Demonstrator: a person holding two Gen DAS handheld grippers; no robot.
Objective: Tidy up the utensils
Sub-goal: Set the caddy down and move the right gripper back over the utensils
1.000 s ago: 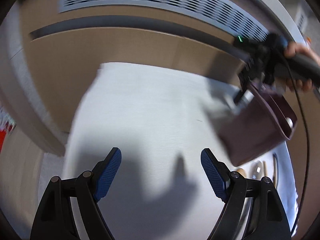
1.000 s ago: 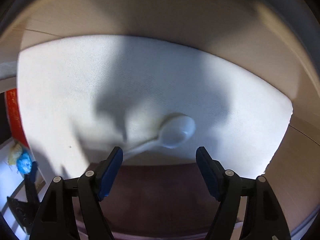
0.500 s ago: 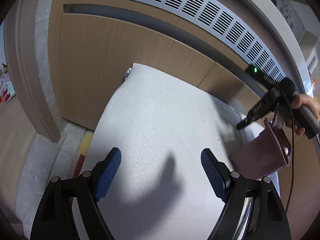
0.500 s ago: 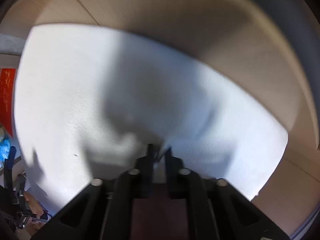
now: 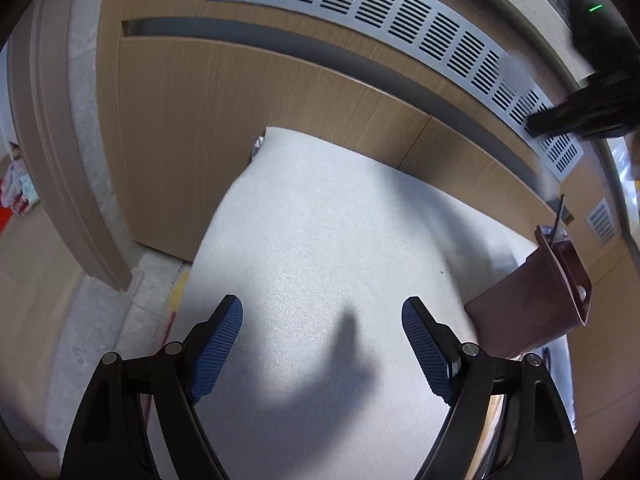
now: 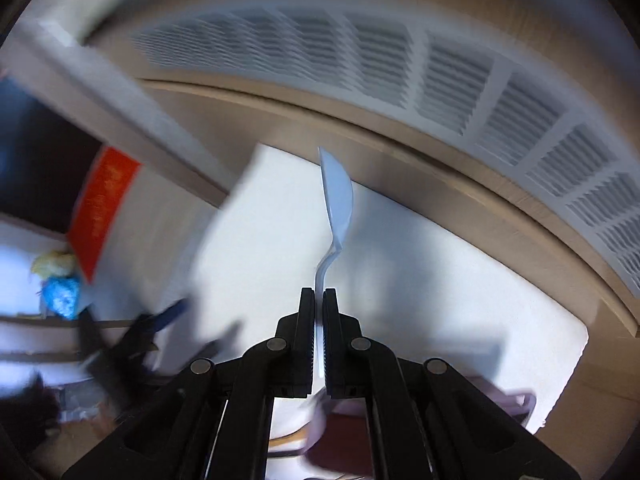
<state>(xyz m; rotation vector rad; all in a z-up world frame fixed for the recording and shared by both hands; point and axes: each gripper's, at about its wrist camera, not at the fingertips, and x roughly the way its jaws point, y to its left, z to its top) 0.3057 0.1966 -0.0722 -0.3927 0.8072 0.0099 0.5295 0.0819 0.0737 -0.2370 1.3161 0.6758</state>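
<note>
My right gripper (image 6: 319, 294) is shut on the handle of a white spoon (image 6: 338, 200), whose bowl sticks up edge-on above the white cloth (image 6: 420, 272). A maroon utensil holder (image 5: 532, 304) stands at the cloth's right edge in the left wrist view; its rim (image 6: 520, 398) shows low in the right wrist view. My left gripper (image 5: 322, 344) hangs open over the cloth (image 5: 320, 240) with nothing between its blue pads. The right gripper (image 5: 592, 112) appears dark and blurred at the upper right, above the holder.
Wooden panels (image 5: 240, 100) and a grey vent grille (image 5: 400, 12) run behind the cloth. A thin dark utensil (image 5: 558, 216) sticks out of the holder. Other utensils lie partly hidden behind my left gripper's right finger. A red object (image 6: 104, 208) and a blue thing (image 6: 60, 294) lie left.
My right gripper closed on the white spoon that lay on the cloth and lifted it high, tilting. The left gripper drifted slightly and stayed open.
</note>
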